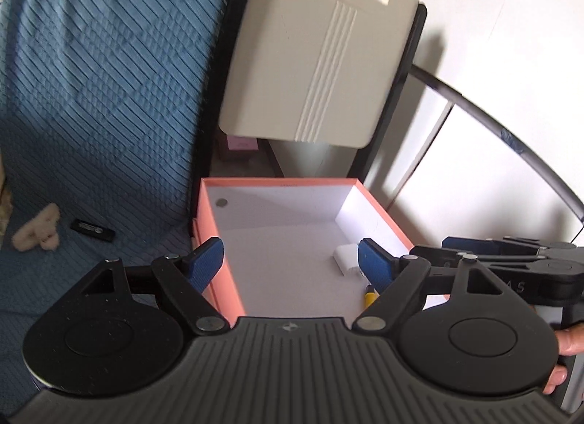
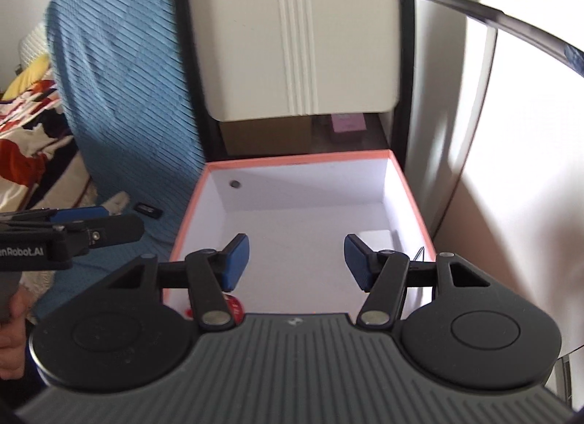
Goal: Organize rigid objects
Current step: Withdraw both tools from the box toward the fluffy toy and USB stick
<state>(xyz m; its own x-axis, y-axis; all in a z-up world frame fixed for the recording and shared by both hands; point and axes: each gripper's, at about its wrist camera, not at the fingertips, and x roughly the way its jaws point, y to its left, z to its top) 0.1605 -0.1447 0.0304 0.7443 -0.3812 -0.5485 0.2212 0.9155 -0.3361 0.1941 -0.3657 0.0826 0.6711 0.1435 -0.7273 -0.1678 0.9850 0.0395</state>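
I hold both tongs above the pink box (image 2: 408, 183), which stands beside the bed with the blue cover (image 1: 102, 95). My left tongs (image 1: 292, 263) are spread and carry nothing; my right tongs (image 2: 296, 259) are also spread and empty. Inside the box lie a white block (image 1: 345, 254), a yellow piece (image 1: 369, 294) and a red thing (image 2: 233, 305).

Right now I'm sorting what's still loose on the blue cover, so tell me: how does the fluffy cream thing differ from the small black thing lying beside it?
The fluffy cream thing is pale, lumpy and soft-looking; the small black thing is dark, flat and hard-edged. The cream one is bulkier and irregular, while the black one is a slim rectangle with a light label on top. The cream one lies farther from the pink box than the black one. Both rest on the blue cover, outside the box, untouched by either gripper.
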